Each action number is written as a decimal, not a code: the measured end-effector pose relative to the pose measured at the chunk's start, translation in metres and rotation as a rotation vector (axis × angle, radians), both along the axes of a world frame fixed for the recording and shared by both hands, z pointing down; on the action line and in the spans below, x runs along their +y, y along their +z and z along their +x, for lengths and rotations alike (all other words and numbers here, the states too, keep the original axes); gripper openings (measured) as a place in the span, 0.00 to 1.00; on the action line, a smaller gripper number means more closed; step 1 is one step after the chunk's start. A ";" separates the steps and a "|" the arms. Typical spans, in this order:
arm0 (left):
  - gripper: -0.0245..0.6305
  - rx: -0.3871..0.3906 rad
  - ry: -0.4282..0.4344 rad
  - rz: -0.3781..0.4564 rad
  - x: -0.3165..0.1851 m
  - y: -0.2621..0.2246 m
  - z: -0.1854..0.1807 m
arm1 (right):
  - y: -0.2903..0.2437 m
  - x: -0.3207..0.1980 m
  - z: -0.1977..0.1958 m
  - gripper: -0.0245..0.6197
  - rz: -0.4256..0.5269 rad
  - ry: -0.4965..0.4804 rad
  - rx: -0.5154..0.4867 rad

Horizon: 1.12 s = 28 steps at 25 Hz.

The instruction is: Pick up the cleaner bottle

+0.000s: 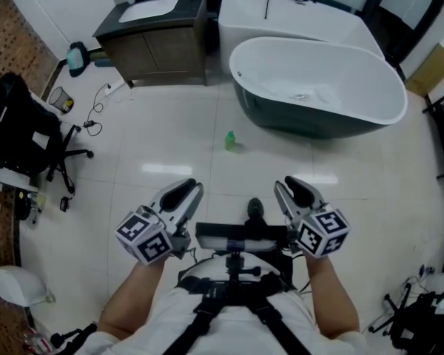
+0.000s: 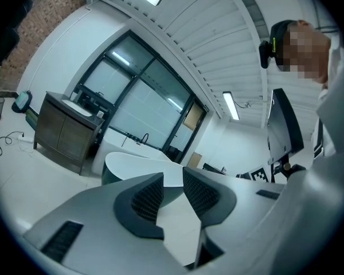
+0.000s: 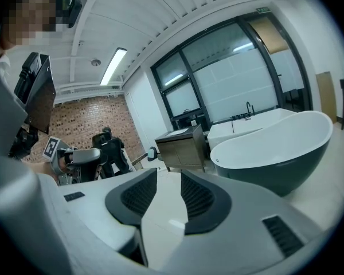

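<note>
Green cleaner bottle (image 1: 230,140) stands upright on the pale tiled floor (image 1: 133,161) at the centre of the frame, near the lower left side of the dark freestanding bathtub (image 1: 311,122). Lower down, the left gripper (image 1: 194,189) and right gripper (image 1: 280,188) hover well apart from it. Each has its jaws slightly apart, with nothing between them.

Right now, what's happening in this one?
A person stands in a bathroom holding the left gripper and right gripper in front of the body, both empty, fingers slightly apart. The green cleaner bottle stands untouched on the floor ahead, near the freestanding bathtub. Neither gripper is near it.
</note>
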<state>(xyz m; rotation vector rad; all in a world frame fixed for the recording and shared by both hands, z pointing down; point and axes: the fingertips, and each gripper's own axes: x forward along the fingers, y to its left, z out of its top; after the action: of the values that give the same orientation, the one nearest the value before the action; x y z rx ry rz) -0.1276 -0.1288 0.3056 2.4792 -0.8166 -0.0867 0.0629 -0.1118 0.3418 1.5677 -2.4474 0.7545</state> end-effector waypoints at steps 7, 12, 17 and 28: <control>0.19 -0.012 -0.027 -0.005 -0.015 0.003 0.007 | 0.011 -0.019 0.009 0.25 -0.010 -0.024 -0.012; 0.19 -0.008 -0.076 -0.019 -0.028 0.004 0.005 | 0.011 -0.040 0.010 0.25 -0.012 -0.060 -0.021; 0.19 -0.005 -0.092 -0.020 -0.040 0.002 0.006 | 0.007 -0.053 0.012 0.25 -0.015 -0.067 -0.019; 0.19 -0.029 -0.075 -0.034 -0.043 0.011 0.020 | 0.010 -0.046 0.024 0.25 -0.030 -0.044 -0.021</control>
<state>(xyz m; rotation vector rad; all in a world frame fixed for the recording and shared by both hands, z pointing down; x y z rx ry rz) -0.1075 -0.1716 0.3171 2.4234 -0.9163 -0.0637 0.0868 -0.1578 0.3517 1.4985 -2.4648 0.8008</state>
